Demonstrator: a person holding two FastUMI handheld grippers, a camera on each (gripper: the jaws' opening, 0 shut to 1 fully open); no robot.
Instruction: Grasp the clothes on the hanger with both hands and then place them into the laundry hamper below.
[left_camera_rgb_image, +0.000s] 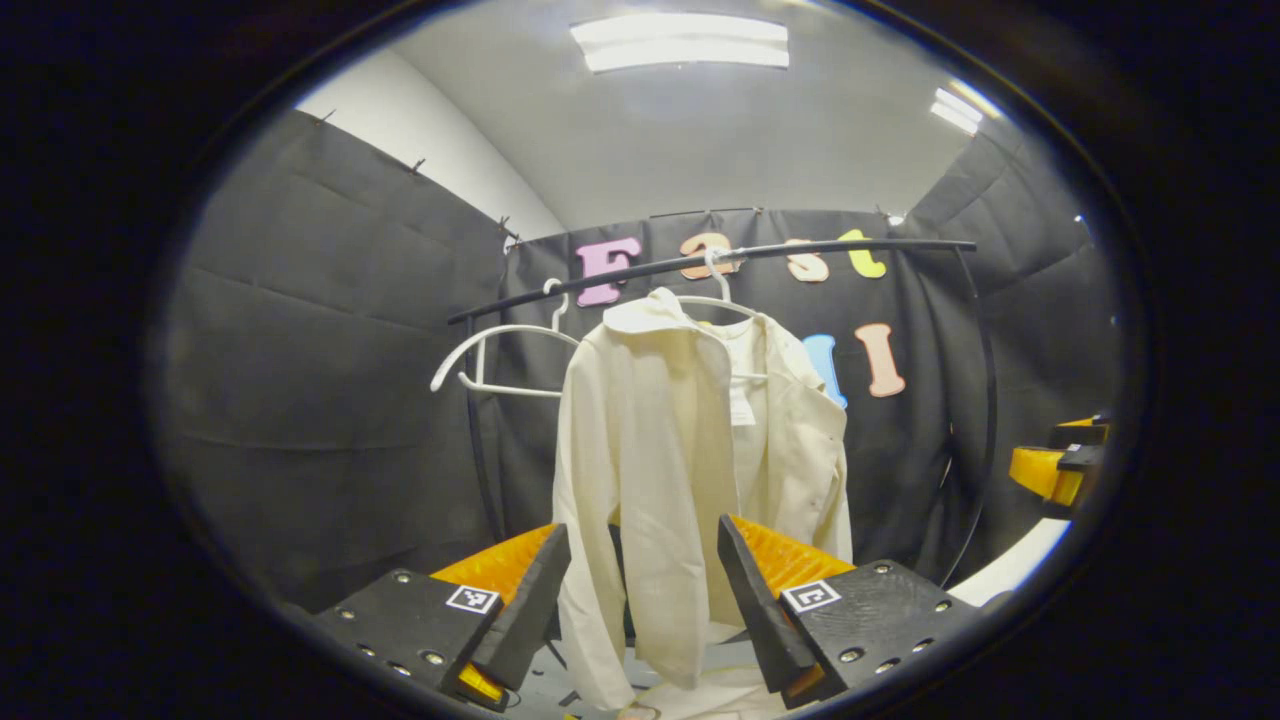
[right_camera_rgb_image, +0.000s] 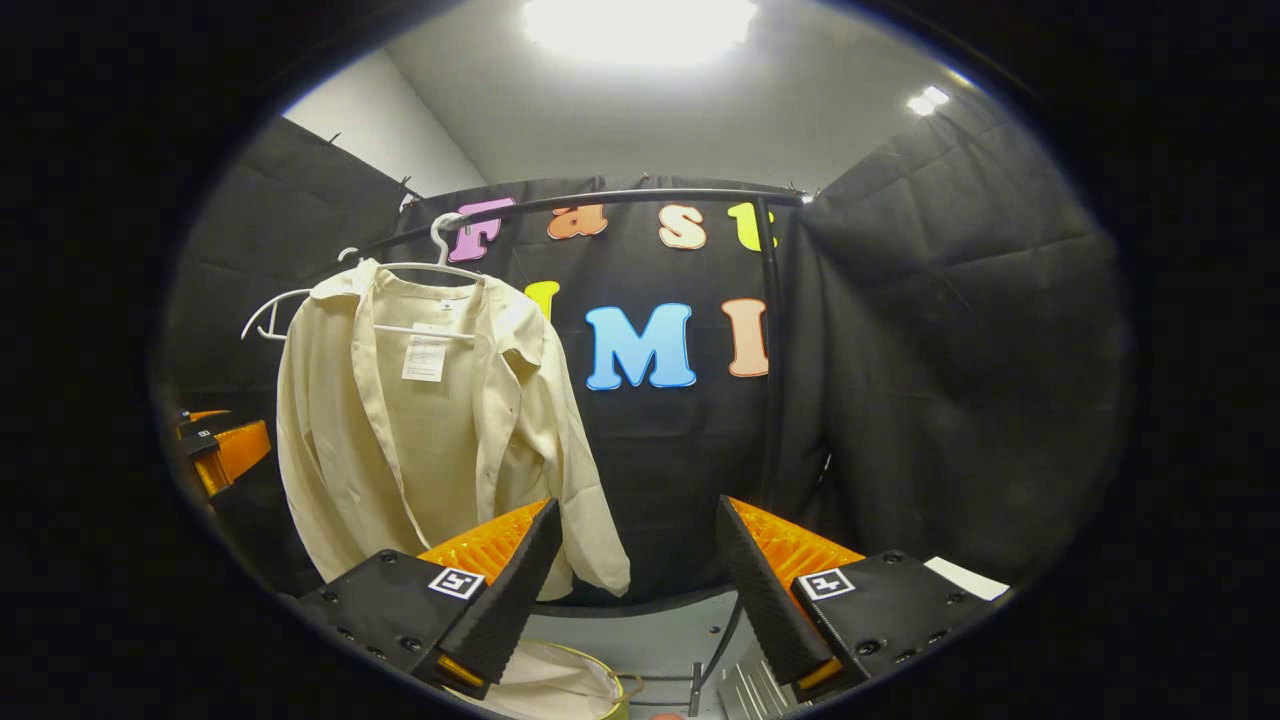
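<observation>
While the cream shirt (left_camera_rgb_image: 690, 460) hung on its hanger (left_camera_rgb_image: 735, 305), both grippers, left (left_camera_rgb_image: 640, 590) and right (right_camera_rgb_image: 630, 590), gaped open, gripping nothing

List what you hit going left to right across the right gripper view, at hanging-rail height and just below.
Other gripper at the left edge → empty white hanger → cream shirt on its own hanger → upright black rack post → plain black cloth wall.
</observation>
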